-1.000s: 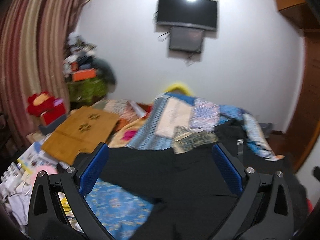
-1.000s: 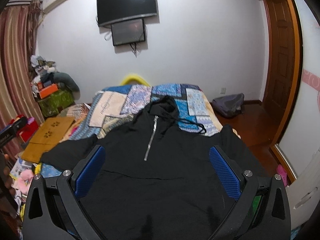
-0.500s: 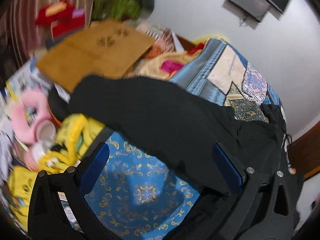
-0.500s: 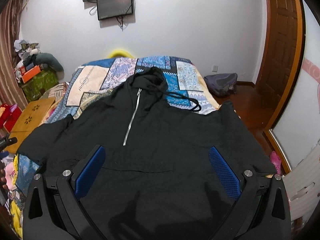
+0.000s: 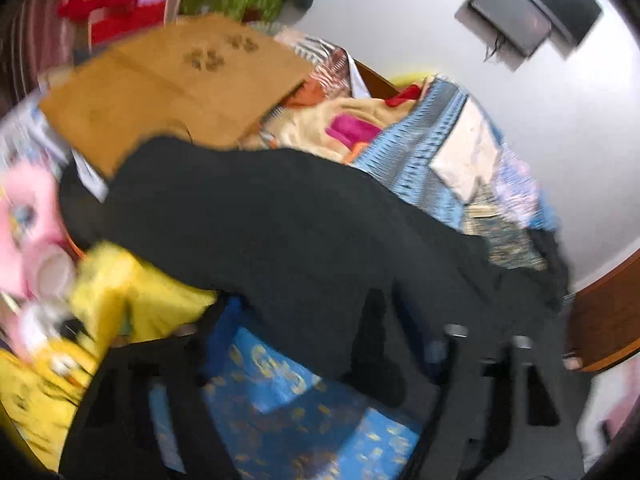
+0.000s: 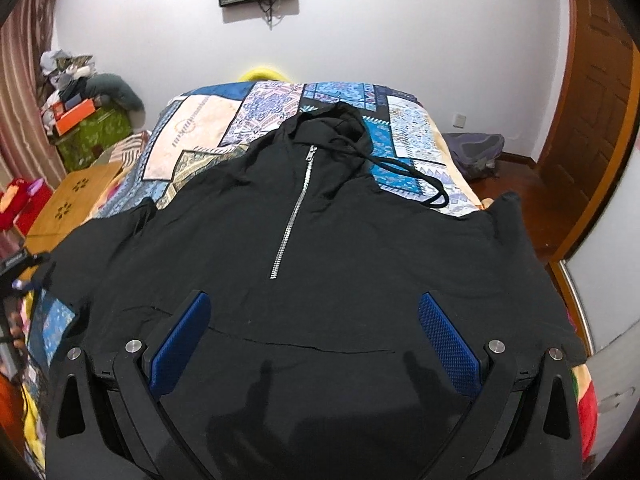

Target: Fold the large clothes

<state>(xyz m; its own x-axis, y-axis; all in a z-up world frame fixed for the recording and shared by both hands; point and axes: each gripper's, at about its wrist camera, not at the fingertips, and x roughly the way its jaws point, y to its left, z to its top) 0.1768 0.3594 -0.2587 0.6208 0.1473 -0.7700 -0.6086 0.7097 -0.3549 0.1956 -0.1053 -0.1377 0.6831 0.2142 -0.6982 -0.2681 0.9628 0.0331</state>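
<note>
A black zip-front hoodie (image 6: 380, 260) lies face up and spread out on the bed, hood and drawstring toward the far wall. My right gripper (image 6: 312, 304) hovers open over its lower front, above the pocket seam, with nothing between the blue pads. The left wrist view is blurred. In it my left gripper (image 5: 332, 332) is low over the hoodie's left sleeve (image 5: 280, 220) at the bed's side. Its jaws are closing with the sleeve's lower edge between them, and the pads still stand apart from the cloth.
A patchwork bedspread (image 6: 224, 120) covers the bed, with a blue patterned sheet (image 5: 280, 400) under the sleeve. Left of the bed are a wooden folding table (image 5: 172, 80), yellow cloth (image 5: 120, 300) and pink toys. A grey bag (image 6: 476, 152) lies by the wooden door (image 6: 592, 120).
The left gripper dropped and tipped down onto the sleeve at the bed's left side, rolling as it went, and its jaws narrowed. The right gripper sank closer over the hoodie's front.
</note>
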